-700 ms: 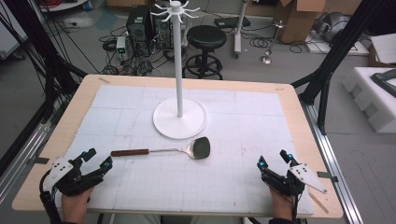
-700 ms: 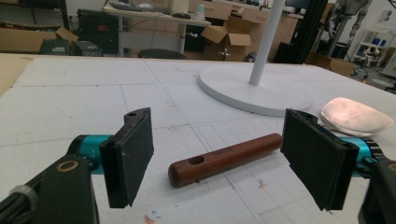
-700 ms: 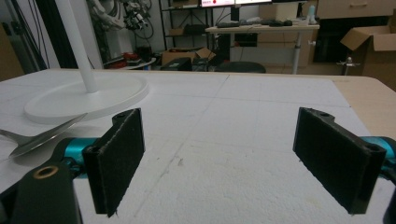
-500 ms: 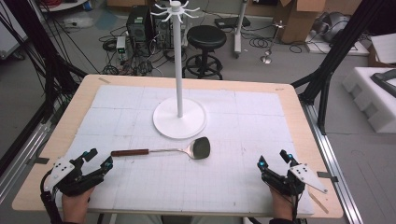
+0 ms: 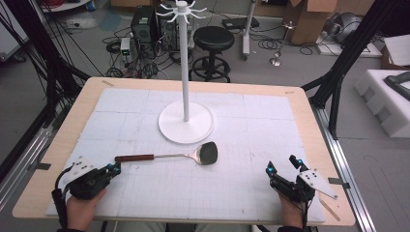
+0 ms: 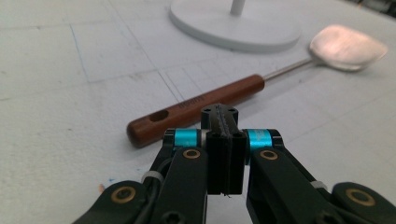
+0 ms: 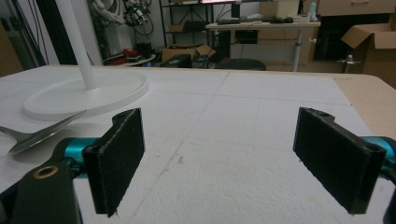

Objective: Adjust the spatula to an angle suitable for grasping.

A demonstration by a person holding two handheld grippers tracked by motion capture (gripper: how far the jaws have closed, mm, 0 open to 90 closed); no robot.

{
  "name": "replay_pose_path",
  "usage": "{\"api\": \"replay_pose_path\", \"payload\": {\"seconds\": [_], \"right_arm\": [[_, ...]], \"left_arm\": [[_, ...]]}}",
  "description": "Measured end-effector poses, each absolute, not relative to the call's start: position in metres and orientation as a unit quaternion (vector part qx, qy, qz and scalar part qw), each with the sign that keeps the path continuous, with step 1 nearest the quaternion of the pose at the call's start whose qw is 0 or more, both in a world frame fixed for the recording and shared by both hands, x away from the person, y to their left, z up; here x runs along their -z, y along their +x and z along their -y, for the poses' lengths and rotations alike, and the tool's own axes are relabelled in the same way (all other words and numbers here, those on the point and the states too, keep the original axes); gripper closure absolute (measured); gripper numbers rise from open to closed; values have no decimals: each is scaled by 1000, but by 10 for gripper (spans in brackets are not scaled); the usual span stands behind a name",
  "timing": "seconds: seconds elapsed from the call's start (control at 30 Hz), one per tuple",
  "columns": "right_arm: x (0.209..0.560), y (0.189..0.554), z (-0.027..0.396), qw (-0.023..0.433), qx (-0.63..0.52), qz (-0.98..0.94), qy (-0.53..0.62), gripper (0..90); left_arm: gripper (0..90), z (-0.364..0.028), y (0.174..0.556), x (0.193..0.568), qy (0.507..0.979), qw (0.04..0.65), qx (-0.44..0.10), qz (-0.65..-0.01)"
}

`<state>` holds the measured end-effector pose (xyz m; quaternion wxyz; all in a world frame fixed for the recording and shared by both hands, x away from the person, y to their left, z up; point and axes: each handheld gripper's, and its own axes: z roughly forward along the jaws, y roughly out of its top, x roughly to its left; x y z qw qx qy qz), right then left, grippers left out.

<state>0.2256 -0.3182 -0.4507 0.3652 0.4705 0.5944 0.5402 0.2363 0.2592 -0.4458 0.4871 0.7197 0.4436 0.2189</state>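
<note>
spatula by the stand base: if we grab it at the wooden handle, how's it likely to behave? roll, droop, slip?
The spatula lies flat, its round wooden handle nearest the shut left gripper. Probably stiff: thin metal shank, no visible sag. Likely head-heavy, so the blade may dip. The smooth rounded handle could twist between flat pads.

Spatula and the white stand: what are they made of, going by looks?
Spatula: the handle looks like reddish-brown varnished wood, smooth with a slight sheen and a hanging slot at its end. The shaft and blade look like polished metal, probably steel, grey and reflective. White stand: matte, uniform white on pole and round base, so painted metal or plastic; the look leaves that open.
</note>
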Motion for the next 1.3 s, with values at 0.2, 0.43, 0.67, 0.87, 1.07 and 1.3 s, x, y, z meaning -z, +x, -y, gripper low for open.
{"api": "replay_pose_path", "payload": {"seconds": [0.2, 0.43, 0.67, 0.87, 1.07, 1.3], "right_arm": [[451, 226, 318, 367, -540, -594, 470, 153], [451, 225, 318, 364, -541, -593, 472, 153], [451, 226, 318, 366, -540, -594, 470, 153], [451, 226, 318, 366, -540, -595, 470, 154], [451, 226, 318, 366, -542, -596, 467, 153], [451, 225, 319, 359, -546, -593, 470, 153]], "left_arm": [[896, -240, 254, 441, 747, 417, -232, -463], [896, -235, 266, 442, 756, 392, -236, -468], [896, -234, 275, 446, 762, 373, -240, -472], [896, -237, 293, 437, 760, 365, -247, -477], [896, -273, 312, 425, 731, 357, -264, -519], [896, -288, 316, 437, 736, 329, -242, -540]]}}
